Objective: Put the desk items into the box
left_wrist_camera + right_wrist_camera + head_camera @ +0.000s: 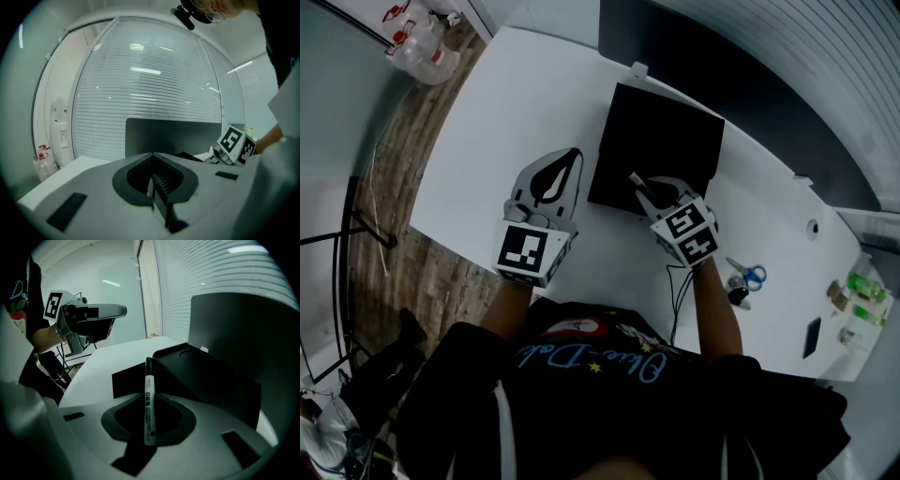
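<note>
Right gripper (645,192) pinched slim white black-capped marker (149,408), tip toward black rectangular box (234,329) just ahead. Left gripper (152,180) pressed together, beside box.

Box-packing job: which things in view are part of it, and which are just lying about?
In the job:
- black box, open
- marker, clamped in the right gripper jaws
- scissors, not yet packed, probably to follow

Lying about:
- plastic bottles on the floor
- left gripper, idle, jaws together, empty
</note>
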